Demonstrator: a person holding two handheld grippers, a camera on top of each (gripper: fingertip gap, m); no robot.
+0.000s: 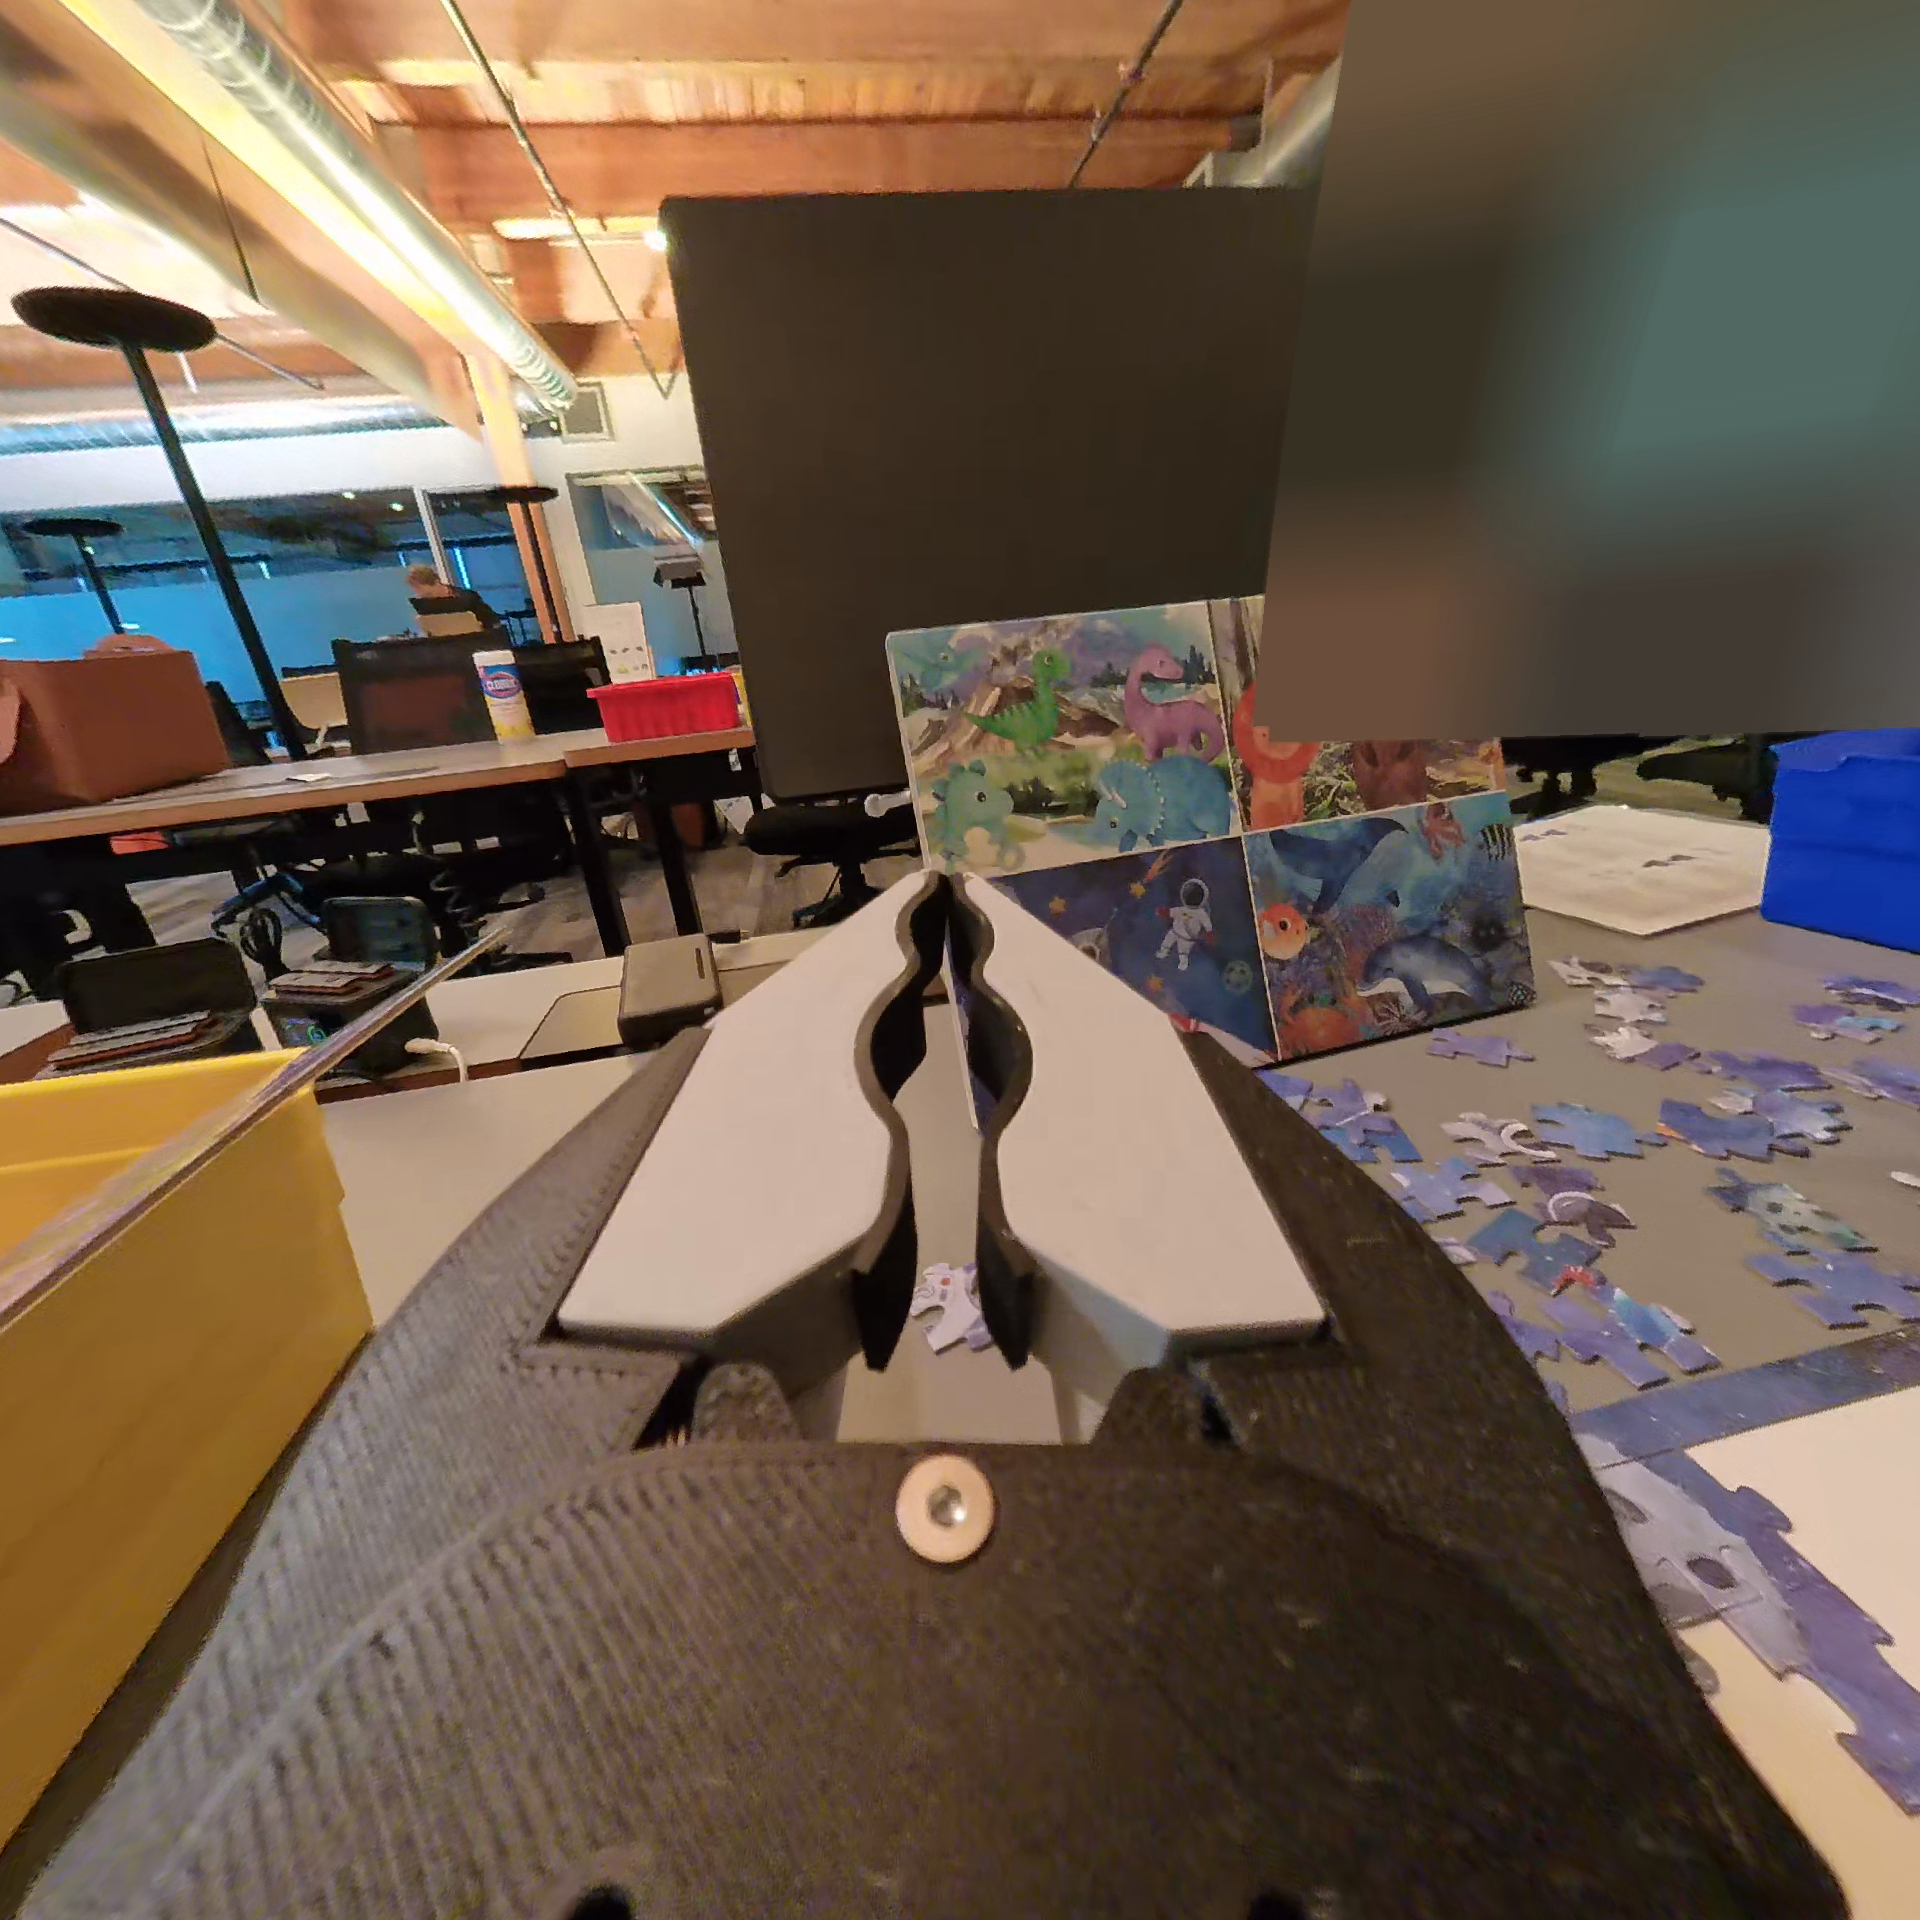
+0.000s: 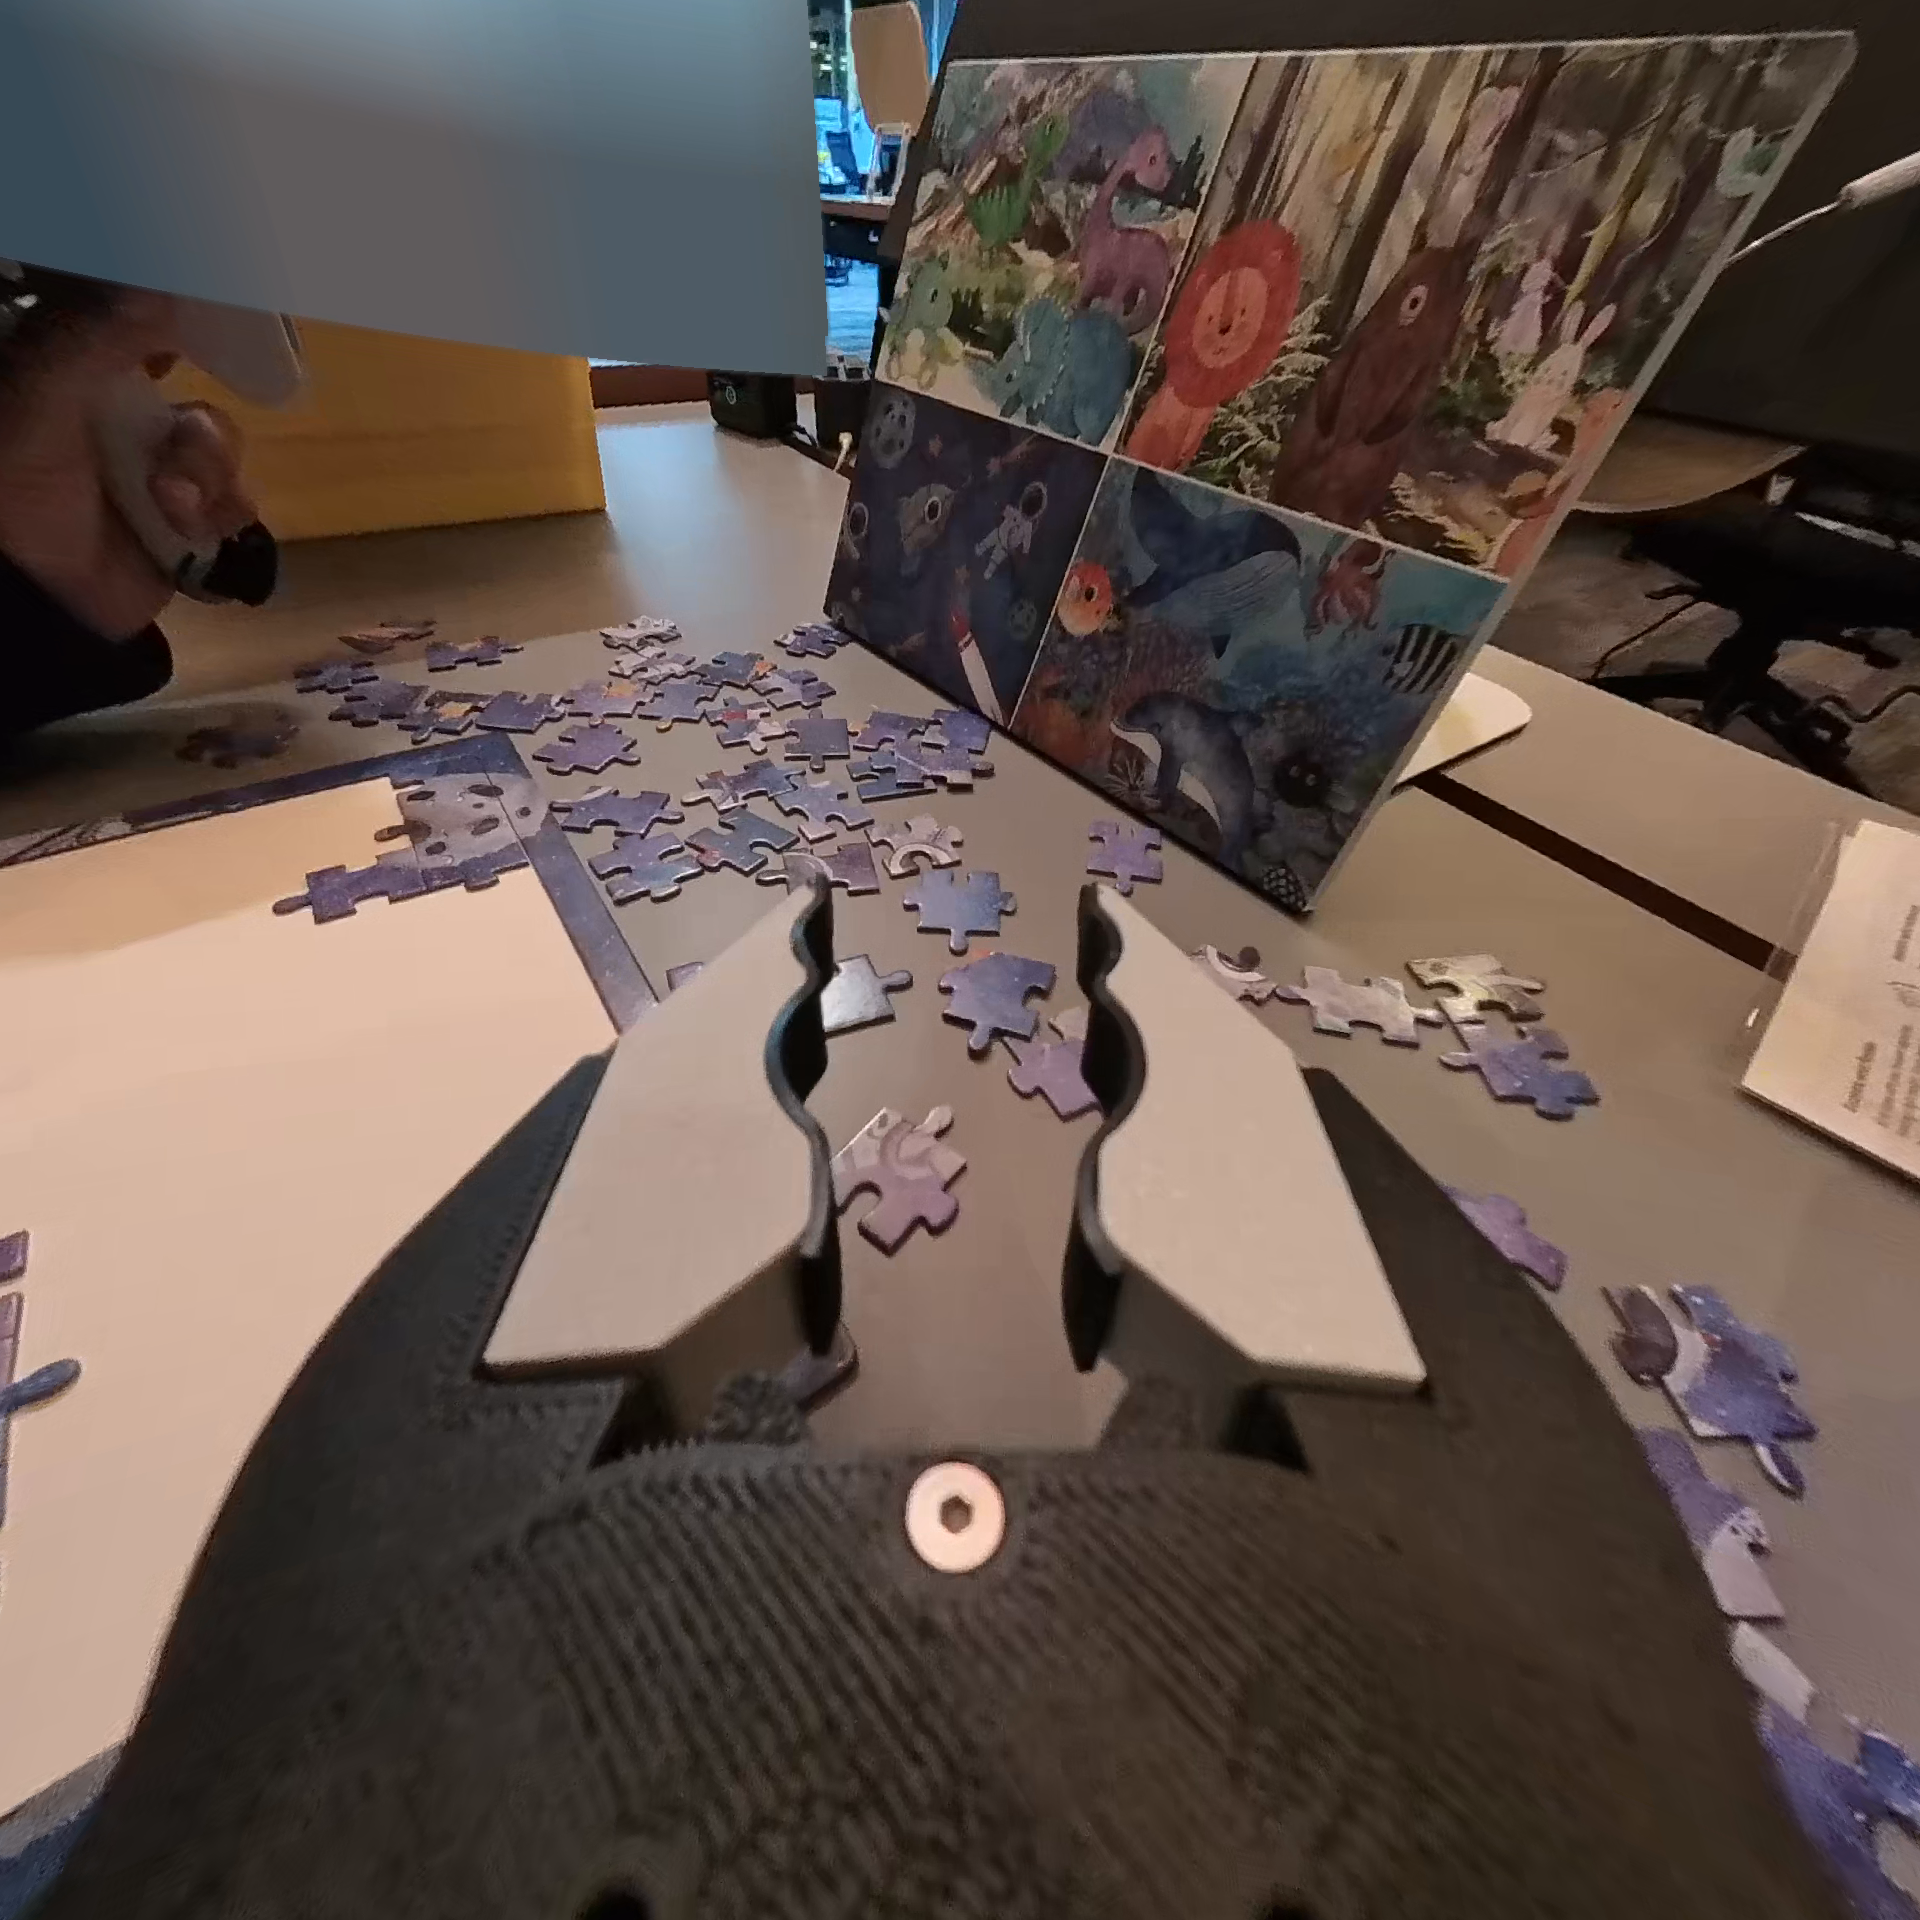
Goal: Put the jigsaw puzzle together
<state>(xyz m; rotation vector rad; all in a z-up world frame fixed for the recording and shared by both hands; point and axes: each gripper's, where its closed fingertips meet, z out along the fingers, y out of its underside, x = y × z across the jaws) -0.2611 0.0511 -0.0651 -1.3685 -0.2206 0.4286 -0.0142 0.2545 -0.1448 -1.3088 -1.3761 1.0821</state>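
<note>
My left tool [image 1: 948,883] sits centre frame in its own view with its tips pinched together, and nothing shows between them; it hangs above the worktop [image 1: 488,1143], aimed toward the propped picture board [image 1: 1351,914]. A white puzzle piece [image 1: 948,1317] lies on the worktop beneath its fingers, apart from them. My right tool [image 2: 954,904] stands wide, low over the loose puzzle pieces [image 2: 727,769], empty. Between its fingers, on the worktop, lie a blue piece [image 2: 995,995] and, nearer the camera, a pale purple piece [image 2: 904,1174]; neither pad presses on either.

My worry is that the pieces are thin and lie flat. Closing the right tool from this height could skid one sideways, or catch two at once where the blue piece crowds its neighbours at mid right. A careless sweep could also scatter the cluster, or nudge the half-built puzzle frame [image 2: 561,862] at centre left. The picture board leans at upper right; a knock might tip it.

Writing: a white canister with a yellow base [image 1: 501,694] at mid left of the left view bears a label, and a printed sheet in a clear stand [image 2: 1839,997] at the right edge of the right view carries text. I leave both unread. A yellow bin [image 1: 156,1299] fills the lower left, a blue bin [image 1: 1844,831] the right edge.
</note>
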